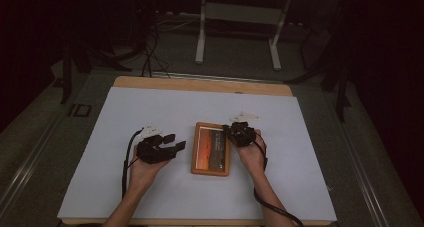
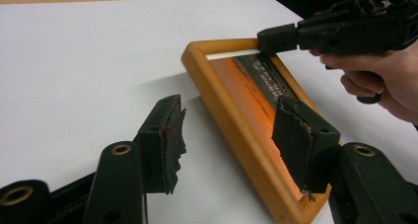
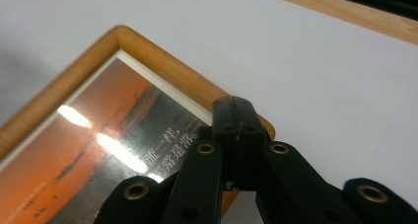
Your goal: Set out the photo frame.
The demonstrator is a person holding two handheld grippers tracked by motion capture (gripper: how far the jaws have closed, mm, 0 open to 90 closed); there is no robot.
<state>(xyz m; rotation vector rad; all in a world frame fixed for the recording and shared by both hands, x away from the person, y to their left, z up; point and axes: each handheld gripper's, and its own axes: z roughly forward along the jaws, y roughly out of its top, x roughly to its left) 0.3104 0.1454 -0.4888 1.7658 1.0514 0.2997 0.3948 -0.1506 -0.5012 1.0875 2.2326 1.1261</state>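
A white table (image 1: 150, 187) is seen in a dark room. A wooden picture frame (image 1: 211, 148) is laid flat at its middle. The right gripper (image 1: 231, 129), jaws closed together, is placed on the frame's far right corner. The left gripper (image 1: 174, 141), half open and empty, is held just left of the frame.

My right gripper (image 3: 235, 135) covers the picture frame's (image 3: 162, 68) far corner, so I cannot tell whether its closed tips touch the wood. In my left gripper view, that frame's near corner runs off the bottom edge. The white lettering on its print is too small to read.
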